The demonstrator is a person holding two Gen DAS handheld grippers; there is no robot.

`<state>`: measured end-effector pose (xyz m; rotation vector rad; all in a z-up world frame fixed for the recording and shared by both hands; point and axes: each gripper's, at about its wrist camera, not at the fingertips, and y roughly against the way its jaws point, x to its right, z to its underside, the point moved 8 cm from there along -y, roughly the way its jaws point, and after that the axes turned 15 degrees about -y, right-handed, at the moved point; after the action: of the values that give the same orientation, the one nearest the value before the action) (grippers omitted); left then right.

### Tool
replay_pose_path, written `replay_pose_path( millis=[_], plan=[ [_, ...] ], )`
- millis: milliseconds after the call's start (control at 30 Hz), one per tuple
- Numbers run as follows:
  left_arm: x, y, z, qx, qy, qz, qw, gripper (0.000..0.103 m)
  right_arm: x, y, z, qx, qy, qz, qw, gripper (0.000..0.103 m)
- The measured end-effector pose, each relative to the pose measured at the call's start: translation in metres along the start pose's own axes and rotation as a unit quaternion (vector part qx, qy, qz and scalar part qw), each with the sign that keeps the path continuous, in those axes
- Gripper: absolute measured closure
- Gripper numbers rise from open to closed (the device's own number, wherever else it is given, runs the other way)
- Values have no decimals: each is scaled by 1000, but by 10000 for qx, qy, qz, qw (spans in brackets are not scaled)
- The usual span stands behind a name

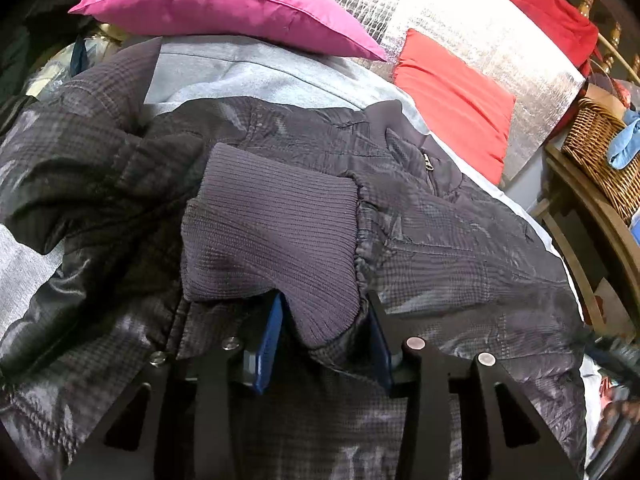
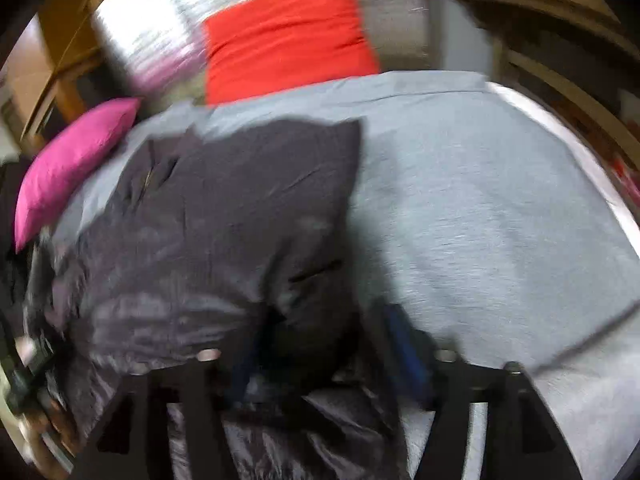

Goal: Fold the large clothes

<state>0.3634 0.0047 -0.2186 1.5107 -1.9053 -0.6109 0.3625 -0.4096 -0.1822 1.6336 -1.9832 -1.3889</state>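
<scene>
The dark jacket (image 1: pixel 460 240) lies spread on the grey bed cover (image 1: pixel 256 68). The left tool (image 1: pixel 324 344) holds its ribbed cuff (image 1: pixel 268 236) between half-closed blue fingers, probably to fold the sleeve across. The right tool (image 2: pixel 320 356) pinches a fold of jacket, though blur hides how firmly.

The jacket (image 1: pixel 460 240) lay on the sheet (image 2: pixel 500 200), its cuff (image 1: pixel 272 240) folded on top of it, just ahead of the left gripper (image 1: pixel 326 344). Behind the jacket, one pillow (image 1: pixel 224 4) rested on the sheet; another (image 1: pixel 452 100) stood to its right. A basket (image 1: pixel 600 144) sat farther right.
</scene>
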Motion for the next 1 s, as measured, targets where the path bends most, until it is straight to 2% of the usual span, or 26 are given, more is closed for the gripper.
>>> replay_pose_path(
  millis=[33,100,167,233,267,300,333,400,433,467,533,600,633,700,767,833,900,933,967,1000],
  plan=[
    [1,0,0,2,-18,-3,10000,60,0,12,-5,160,-141,-18,9998,36],
    [2,-1,0,-1,-59,-42,10000,60,-14,42,-12,546,-291,-460,9970,36],
    [2,-1,0,3,-57,-35,10000,60,-37,55,-7,540,-135,-990,9935,36],
    [0,-1,0,18,-21,7,10000,60,-54,47,5,219,4,-1376,9902,32],
    [0,-1,1,23,-5,31,10000,59,-53,30,13,-9,39,-1323,9912,31],
    [0,-1,1,18,-14,54,10000,57,-46,9,19,-241,-5,-1094,9937,31],
    [1,-2,1,-4,-25,60,10000,56,-33,-22,30,-653,-187,-904,9936,30],
    [1,-2,1,3,-6,158,9999,51,-37,-15,25,-258,-71,-847,9960,29],
    [4,-3,0,21,-8,271,9996,40,-43,-5,24,-198,-13,-763,9969,27],
    [8,-3,-2,21,-54,386,9992,32,-51,8,25,-125,53,-863,9962,27],
    [17,-2,-4,-129,-288,317,9990,21,-65,37,28,258,210,-1060,9938,24],
    [27,10,-5,-471,-518,195,9974,18,-74,60,51,447,402,-1309,9896,15],
    [30,17,-6,-459,-480,319,9973,18,-77,64,68,463,586,-1329,9883,15],
    [32,55,-16,-120,-262,901,9955,18,-83,57,94,453,896,-1183,9879,15],
    [13,96,-26,272,-43,1121,9933,18,-78,41,122,222,1151,-913,9889,15],
    [-25,130,-35,656,122,917,9935,18,-76,29,136,29,1246,-752,9893,15],
    [-102,164,-42,1016,440,0,9939,17,-74,28,135,11,1249,-723,9895,13],
    [-126,172,-43,1101,548,-308,9919,17,-73,25,135,-43,1229,-738,9897,12],
    [-172,184,-42,1161,775,-839,9867,17,-70,25,137,-56,1240,-738,9895,12],
    [-215,193,-40,1117,1019,-1219,9810,17,-71,25,139,-41,1258,-738,9893,11]
  ],
)
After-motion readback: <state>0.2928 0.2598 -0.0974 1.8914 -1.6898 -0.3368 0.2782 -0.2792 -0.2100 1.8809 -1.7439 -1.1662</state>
